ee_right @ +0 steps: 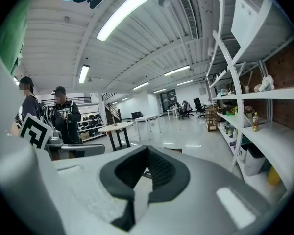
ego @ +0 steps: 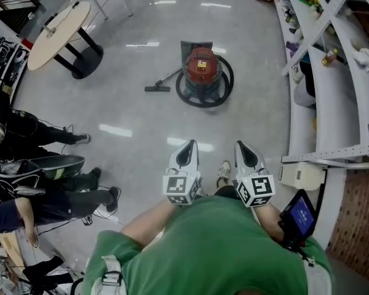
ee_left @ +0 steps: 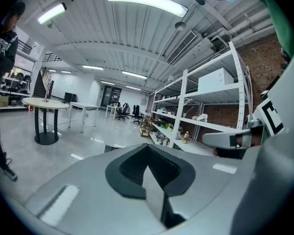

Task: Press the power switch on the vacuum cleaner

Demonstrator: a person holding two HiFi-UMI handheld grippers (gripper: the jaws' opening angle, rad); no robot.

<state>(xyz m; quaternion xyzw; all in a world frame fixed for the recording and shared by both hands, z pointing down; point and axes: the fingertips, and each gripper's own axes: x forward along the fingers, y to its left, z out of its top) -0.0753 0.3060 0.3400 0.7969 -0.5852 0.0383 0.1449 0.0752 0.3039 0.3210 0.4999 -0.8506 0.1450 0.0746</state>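
Observation:
The vacuum cleaner [ego: 202,72] stands on the grey floor well ahead of me, a red-topped drum ringed by its dark coiled hose, with the floor nozzle [ego: 157,88] lying to its left. Its power switch is too small to make out. My left gripper [ego: 189,144] and right gripper [ego: 242,145] are held side by side close to my chest, far short of the vacuum. In the left gripper view the left gripper [ee_left: 148,147] has its dark pads meeting with nothing between them. The right gripper [ee_right: 147,150] looks the same in its own view.
A round wooden table [ego: 58,26] on a black base stands at the far left. Several people [ego: 31,165] stand and sit along the left edge. White shelving [ego: 332,72] with bottles and boxes runs down the right side. A small screen [ego: 300,215] hangs at my right hip.

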